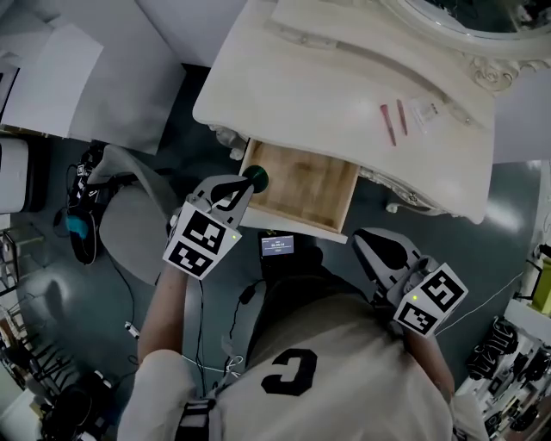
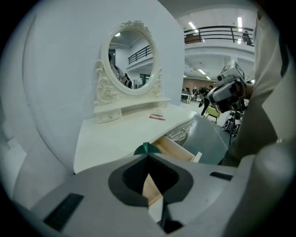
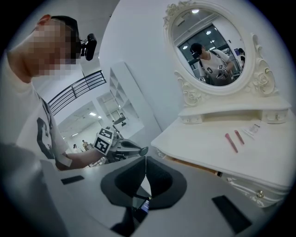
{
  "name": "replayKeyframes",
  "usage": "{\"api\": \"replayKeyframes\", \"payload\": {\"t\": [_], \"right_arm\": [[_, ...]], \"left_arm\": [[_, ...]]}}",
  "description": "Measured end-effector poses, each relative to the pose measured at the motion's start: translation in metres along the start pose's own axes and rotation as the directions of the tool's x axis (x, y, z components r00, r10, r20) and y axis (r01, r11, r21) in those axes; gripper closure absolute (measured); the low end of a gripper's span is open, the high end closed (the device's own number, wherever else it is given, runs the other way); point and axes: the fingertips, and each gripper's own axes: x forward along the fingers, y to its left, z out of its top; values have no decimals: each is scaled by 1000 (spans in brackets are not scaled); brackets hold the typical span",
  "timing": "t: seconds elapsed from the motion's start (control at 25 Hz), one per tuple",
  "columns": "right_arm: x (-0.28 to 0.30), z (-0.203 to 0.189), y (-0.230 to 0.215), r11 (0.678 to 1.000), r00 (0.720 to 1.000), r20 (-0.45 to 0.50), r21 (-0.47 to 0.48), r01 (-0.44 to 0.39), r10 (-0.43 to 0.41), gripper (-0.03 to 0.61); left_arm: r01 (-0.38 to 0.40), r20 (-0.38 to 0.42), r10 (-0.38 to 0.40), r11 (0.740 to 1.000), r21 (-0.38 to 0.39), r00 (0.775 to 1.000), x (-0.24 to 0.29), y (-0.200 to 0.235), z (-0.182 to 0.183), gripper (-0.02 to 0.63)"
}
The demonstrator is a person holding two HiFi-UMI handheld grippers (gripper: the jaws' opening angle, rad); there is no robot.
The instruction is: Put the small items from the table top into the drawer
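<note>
The left gripper (image 2: 147,158) and right gripper (image 3: 145,161) are squeezed shut on nothing. Two thin pink sticks (image 1: 393,121) are laid on the white table top (image 1: 301,86). The light wooden drawer (image 1: 301,185) is pulled open.

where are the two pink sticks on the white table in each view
Head view: two slim pink sticks, upper right on the white table top.
Left gripper view: sticks at centre, small.
Right gripper view: sticks right of centre.
Shared landmark: white-framed oval mirror behind them.
</note>
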Motion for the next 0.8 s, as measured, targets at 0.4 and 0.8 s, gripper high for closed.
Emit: {"api": "replayKeyframes", "payload": {"t": [0.4,0.8], "right_arm": [[31,-12,-9,996,998,-43,80,-45,48,551],[53,-18,-15,985,997,-34,161,-68,74,551]], "left_arm": [[-37,-21,36,995,-92,999,81,21,-13,558],[-106,-128,81,972,-208,989,143,40,-52,558]]}}
